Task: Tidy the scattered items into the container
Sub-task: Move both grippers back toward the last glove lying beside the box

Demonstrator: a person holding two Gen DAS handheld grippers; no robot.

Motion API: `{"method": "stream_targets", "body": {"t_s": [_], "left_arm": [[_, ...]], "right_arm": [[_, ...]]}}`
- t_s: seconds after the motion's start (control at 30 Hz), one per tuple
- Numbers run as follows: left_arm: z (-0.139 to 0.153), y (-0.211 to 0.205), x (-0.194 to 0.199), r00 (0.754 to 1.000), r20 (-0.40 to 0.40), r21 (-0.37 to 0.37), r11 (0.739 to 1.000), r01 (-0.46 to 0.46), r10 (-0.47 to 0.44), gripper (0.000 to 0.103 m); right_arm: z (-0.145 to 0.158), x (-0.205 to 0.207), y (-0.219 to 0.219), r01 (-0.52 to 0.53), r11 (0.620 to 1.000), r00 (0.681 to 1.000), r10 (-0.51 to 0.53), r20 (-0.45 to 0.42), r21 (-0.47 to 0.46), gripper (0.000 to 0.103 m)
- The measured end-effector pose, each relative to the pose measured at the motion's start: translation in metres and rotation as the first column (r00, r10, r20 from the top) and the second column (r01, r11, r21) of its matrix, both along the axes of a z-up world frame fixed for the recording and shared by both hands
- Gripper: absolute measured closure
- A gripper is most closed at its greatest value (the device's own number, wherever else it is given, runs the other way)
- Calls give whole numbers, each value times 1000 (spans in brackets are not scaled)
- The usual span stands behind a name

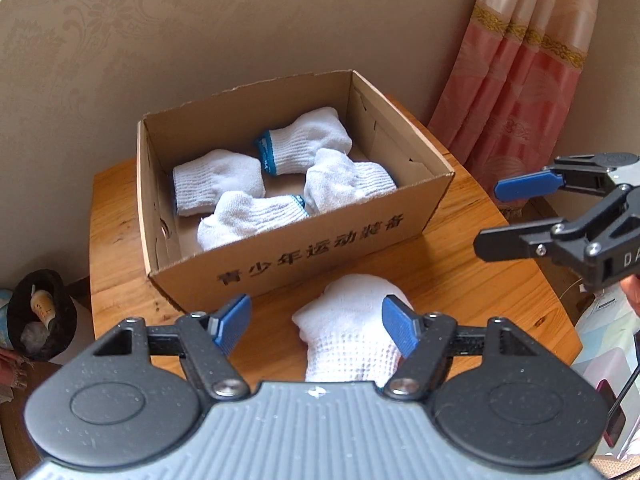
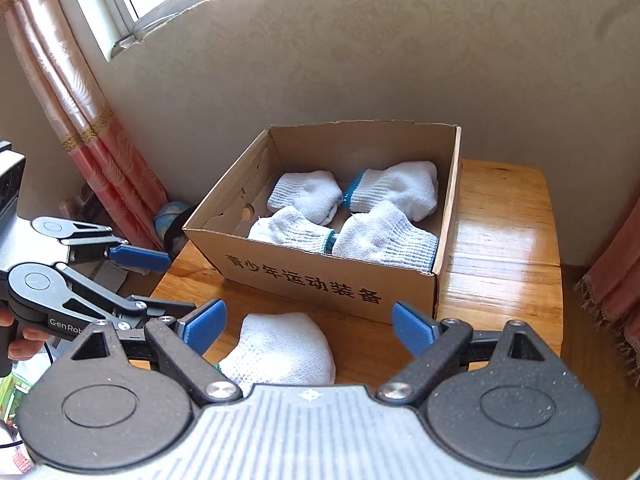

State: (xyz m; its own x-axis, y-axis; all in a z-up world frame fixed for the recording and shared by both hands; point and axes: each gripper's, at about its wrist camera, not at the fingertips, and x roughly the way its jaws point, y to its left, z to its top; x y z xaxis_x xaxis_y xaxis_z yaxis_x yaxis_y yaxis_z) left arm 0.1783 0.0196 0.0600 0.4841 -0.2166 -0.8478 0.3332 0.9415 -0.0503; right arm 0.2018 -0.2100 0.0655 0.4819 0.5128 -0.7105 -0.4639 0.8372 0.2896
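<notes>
A cardboard box (image 1: 288, 256) is seen on a wooden table (image 1: 480, 280), with four white knitted gloves (image 1: 304, 148) lying inside; two show blue cuffs, the other cuffs are folded out of sight. A fifth glove (image 1: 348, 332) lies on the table just in front of the box, its lower end cut off by the camera housing. The left gripper (image 1: 316, 326) is spread wide around this glove, grasping nothing. The right gripper (image 2: 310, 326) is likewise held open, empty, above the table. Only fingertips of a hand (image 2: 24, 342) are visible.

Soft window daylight, fisheye-warped edges
</notes>
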Motion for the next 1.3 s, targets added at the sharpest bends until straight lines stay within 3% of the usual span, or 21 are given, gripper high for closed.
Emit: {"method": "stream_targets", "body": {"t_s": [0.13, 0.2, 0.33, 0.5, 0.6, 0.8, 1.0, 1.3], "left_arm": [[-16, 6, -15, 1000, 1, 14, 1000, -26, 26, 31], [-22, 10, -20, 999, 0, 14, 999, -39, 39, 31], [-29, 16, -26, 999, -17, 15, 999, -50, 51, 31], [-34, 22, -31, 998, -3, 30, 997, -67, 67, 30], [-38, 25, -34, 998, 4, 22, 997, -70, 70, 21], [-52, 33, -35, 997, -19, 9, 997, -79, 79, 20], [-62, 43, -34, 993, -39, -21, 993, -117, 116, 20], [-72, 57, -38, 984, -35, -31, 984, -178, 176, 20]], "right_arm": [[-7, -4, -1, 30, 999, 1000, -30, 5, -10, 0], [-10, -5, -5, 42, 999, 999, -43, 14, 30, 0], [-12, -11, -5, 85, 996, 994, -84, 74, -5, 0], [-33, -6, -3, 83, 997, 996, -83, -19, 1, 0], [-47, -7, 7, 32, 999, 999, -32, -18, -25, 0], [-73, -5, 31, -18, 998, 995, 12, -97, -61, 0], [-86, 3, 52, 3, 997, 993, -12, -114, -83, 0], [-102, 16, 81, 35, 976, 994, -57, -97, -213, 0]]}}
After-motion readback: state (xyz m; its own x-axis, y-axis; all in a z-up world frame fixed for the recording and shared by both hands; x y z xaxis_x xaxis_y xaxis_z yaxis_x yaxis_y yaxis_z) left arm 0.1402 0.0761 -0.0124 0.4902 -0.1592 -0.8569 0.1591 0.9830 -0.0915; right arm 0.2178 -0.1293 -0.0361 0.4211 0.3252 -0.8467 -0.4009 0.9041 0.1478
